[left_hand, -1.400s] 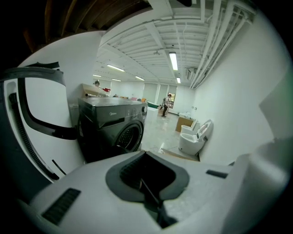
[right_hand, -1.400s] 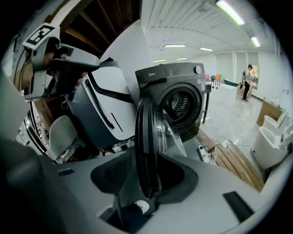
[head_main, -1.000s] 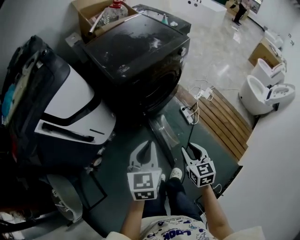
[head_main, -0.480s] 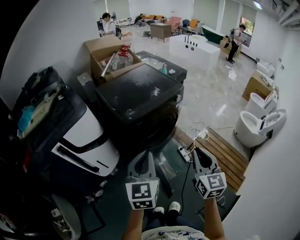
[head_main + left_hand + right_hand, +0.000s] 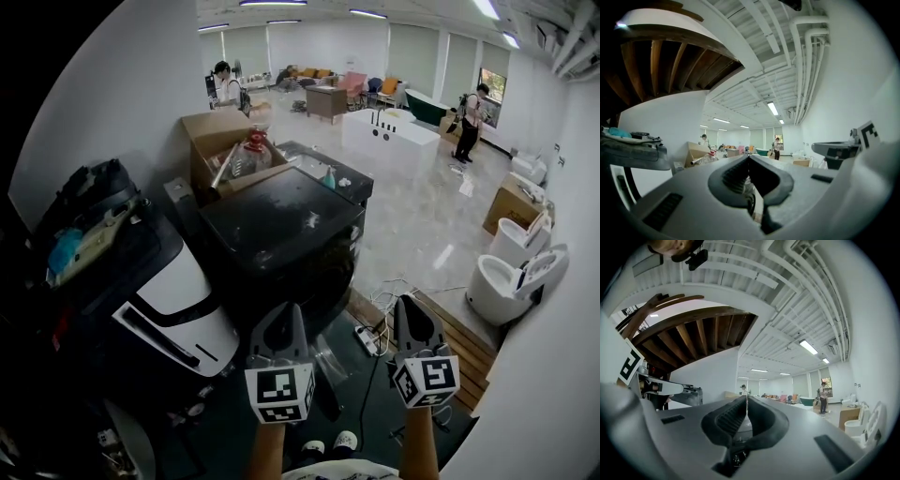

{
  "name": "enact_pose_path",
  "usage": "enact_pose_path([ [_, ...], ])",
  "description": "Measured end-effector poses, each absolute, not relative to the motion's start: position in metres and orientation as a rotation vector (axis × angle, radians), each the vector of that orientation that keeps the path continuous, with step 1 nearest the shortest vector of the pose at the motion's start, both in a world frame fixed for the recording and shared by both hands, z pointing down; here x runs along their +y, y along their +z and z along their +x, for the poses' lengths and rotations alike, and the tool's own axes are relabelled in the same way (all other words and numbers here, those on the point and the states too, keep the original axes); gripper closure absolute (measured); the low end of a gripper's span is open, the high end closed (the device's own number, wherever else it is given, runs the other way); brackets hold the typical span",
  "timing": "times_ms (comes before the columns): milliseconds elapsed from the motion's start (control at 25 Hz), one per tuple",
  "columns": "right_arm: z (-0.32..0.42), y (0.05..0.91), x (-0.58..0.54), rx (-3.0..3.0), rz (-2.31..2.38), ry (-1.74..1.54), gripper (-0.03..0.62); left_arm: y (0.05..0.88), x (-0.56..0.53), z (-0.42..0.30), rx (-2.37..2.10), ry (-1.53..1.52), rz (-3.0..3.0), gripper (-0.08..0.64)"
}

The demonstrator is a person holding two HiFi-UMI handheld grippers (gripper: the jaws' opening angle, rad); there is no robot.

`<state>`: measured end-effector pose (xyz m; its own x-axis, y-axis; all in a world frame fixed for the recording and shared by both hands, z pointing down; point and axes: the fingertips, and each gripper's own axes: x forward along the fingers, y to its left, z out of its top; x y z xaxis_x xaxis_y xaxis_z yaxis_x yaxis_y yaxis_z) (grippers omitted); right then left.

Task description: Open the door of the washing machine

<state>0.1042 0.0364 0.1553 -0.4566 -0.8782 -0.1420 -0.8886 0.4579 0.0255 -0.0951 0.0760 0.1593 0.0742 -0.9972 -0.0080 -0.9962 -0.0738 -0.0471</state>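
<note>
The black front-loading washing machine (image 5: 281,230) stands just ahead of me, its dark front and door (image 5: 319,291) turned toward the lower right; the door looks closed. Both grippers are held level in the air short of it, touching nothing. My left gripper (image 5: 286,314) is shut with its tips meeting (image 5: 749,157) and nothing between them. My right gripper (image 5: 405,305) hangs right of the machine's front; its jaws have just been closing and now meet (image 5: 746,398), empty.
A white-and-black appliance (image 5: 178,291) sits close on the machine's left. Behind it is a cardboard box (image 5: 220,141) holding a bottle. A power strip with cables (image 5: 367,339) lies by a wooden slat platform (image 5: 459,342). White toilets (image 5: 506,281) stand right; people far back.
Both grippers have risen and levelled out. The right gripper's jaws went from spread to shut. The head view has tilted up, showing more of the room.
</note>
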Motion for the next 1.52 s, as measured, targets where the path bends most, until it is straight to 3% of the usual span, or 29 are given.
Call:
enact_pose_path([
  [1520,0.119,0.143,0.038,2.515,-1.629,0.120,0.572,0.153,0.073,-0.087,2.091,-0.044,-2.293,0.557],
])
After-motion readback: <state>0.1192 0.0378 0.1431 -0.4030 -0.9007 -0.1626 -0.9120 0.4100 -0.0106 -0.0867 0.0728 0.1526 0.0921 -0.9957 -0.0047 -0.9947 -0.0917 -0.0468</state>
